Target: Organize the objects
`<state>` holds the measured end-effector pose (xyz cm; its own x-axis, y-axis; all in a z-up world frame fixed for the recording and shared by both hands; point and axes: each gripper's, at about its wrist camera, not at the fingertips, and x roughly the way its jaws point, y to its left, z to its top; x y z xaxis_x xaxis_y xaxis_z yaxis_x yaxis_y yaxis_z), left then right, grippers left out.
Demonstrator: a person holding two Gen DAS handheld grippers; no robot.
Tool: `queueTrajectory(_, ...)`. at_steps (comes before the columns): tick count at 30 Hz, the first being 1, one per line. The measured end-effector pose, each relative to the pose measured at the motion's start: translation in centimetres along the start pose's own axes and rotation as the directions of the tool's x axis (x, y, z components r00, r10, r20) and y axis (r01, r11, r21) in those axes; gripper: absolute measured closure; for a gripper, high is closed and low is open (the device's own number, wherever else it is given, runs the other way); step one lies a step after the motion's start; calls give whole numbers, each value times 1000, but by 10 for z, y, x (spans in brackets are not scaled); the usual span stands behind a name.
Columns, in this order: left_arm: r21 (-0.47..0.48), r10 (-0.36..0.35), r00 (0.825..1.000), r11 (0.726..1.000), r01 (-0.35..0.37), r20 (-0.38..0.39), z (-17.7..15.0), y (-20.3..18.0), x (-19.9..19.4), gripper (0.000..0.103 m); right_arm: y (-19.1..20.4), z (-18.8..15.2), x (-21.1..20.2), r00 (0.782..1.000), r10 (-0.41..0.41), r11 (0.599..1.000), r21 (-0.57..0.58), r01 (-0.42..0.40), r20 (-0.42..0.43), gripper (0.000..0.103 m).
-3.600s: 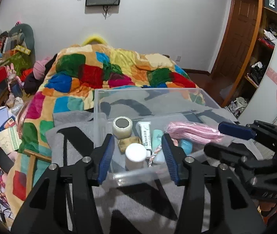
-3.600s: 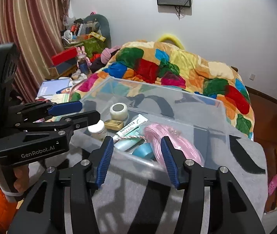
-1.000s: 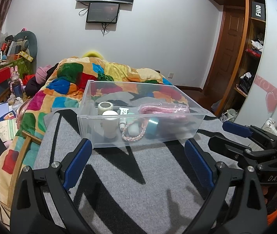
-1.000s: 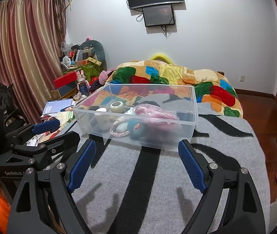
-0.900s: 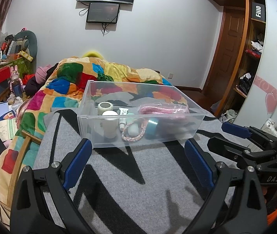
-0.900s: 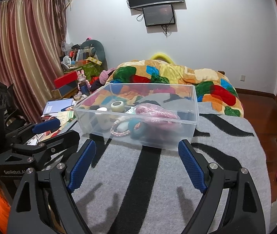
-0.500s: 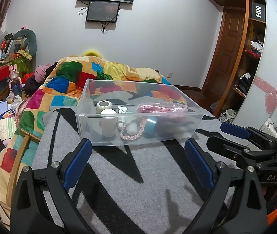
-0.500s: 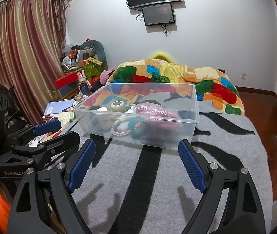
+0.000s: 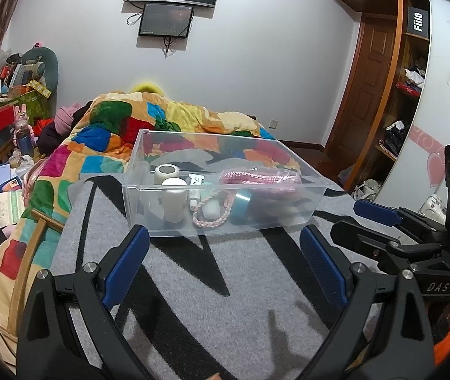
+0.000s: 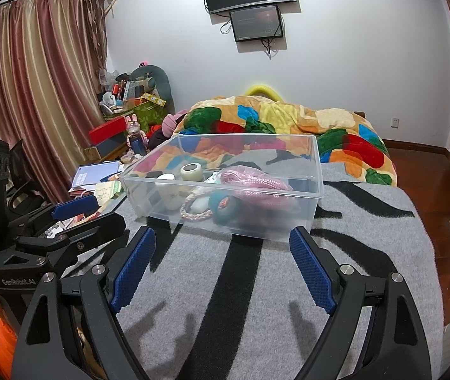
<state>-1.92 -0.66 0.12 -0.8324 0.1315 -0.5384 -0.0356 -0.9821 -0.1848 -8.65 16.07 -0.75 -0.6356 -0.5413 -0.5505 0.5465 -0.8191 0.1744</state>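
Two sets of tongs, left tongs [image 9: 221, 266] and right tongs [image 10: 223, 267], have backed away from the clear storage bin [image 9: 225, 218] on the bed's striped blanket [image 9: 225, 285], both spread wide and empty; sorting looks finished.

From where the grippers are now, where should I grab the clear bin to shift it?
Probably the clear bin by its near wall, just under the flared rim, coming straight in from the gripper side. That wall faces both open grippers and the lip stops slipping. With left gripper and right gripper, take the two near corners.
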Motion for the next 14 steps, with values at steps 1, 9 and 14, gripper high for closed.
queueTrajectory(1,0,0,1000,1000,0,-2,0,0,0,6,0,0,0,1000,0,1000,0,0,0,18)
queueTrajectory(9,13,2,1000,1000,-2,-4,0,-2,1,6,0,-1,-1,1000,0,1000,4,0,1,18)
queueTrajectory(14,9,7,1000,1000,-7,-5,1,-3,0,6,-1,-1,-1,1000,-2,1000,6,2,1,18)
